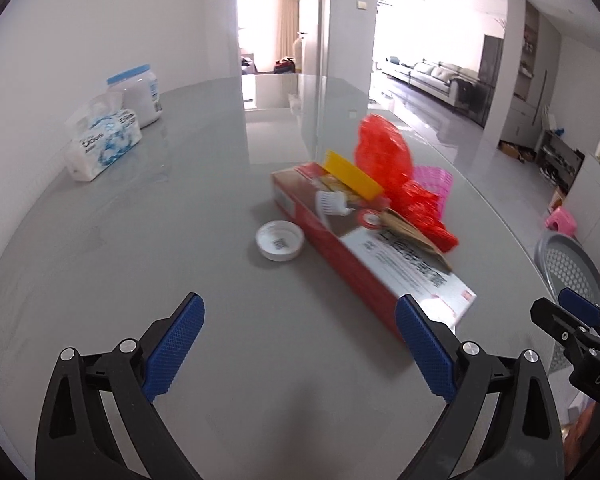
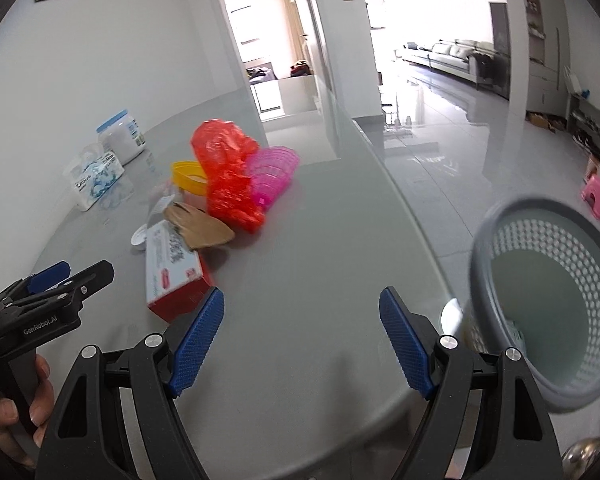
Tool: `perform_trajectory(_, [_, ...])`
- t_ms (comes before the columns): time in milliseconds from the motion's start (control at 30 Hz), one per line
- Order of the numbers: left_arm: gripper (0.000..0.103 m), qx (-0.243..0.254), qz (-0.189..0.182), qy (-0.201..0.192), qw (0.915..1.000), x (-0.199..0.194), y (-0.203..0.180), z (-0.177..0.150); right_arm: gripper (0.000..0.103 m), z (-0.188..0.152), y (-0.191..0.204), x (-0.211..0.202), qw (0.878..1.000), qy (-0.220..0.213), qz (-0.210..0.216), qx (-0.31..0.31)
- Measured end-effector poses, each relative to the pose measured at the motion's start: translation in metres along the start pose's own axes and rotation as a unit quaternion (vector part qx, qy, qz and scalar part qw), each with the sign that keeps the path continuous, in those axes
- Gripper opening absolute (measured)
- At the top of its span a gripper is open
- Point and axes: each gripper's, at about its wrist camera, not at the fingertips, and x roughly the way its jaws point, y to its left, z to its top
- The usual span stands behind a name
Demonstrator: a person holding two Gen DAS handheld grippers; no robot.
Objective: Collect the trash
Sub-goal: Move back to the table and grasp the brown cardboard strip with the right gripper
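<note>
A pile of trash lies on the grey table (image 1: 100,260): a long red and white box (image 1: 364,264), a white lid (image 1: 280,240) beside it, a yellow lid (image 1: 352,174), a crumpled red plastic bag (image 1: 388,156), a pink mesh piece (image 1: 436,184) and brown paper (image 1: 412,232). My left gripper (image 1: 300,344) is open and empty, just short of the box's near end. My right gripper (image 2: 300,340) is open and empty over bare table (image 2: 320,240), right of the box (image 2: 176,276). A grey perforated bin (image 2: 552,304) stands past the table's right edge.
A tissue pack (image 1: 104,140) and a white jar with a blue lid (image 1: 138,94) stand at the far left by the wall. A pink stool (image 2: 598,196) is on the floor at right. The right gripper's tip shows in the left wrist view (image 1: 572,316).
</note>
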Motion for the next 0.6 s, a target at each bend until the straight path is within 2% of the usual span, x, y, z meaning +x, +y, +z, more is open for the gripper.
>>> perform_trajectory(300, [0.096, -0.029, 0.029, -0.016, 0.999, 0.014, 0.043, 0.01, 0.077, 0.034, 0.055, 0.042, 0.998, 0.01, 0.026, -0.051])
perform_trajectory(600, [0.096, -0.028, 0.037, -0.005, 0.9989, 0.033, 0.058, 0.02, 0.077, 0.048, 0.074, 0.075, 0.998, 0.029, 0.003, -0.062])
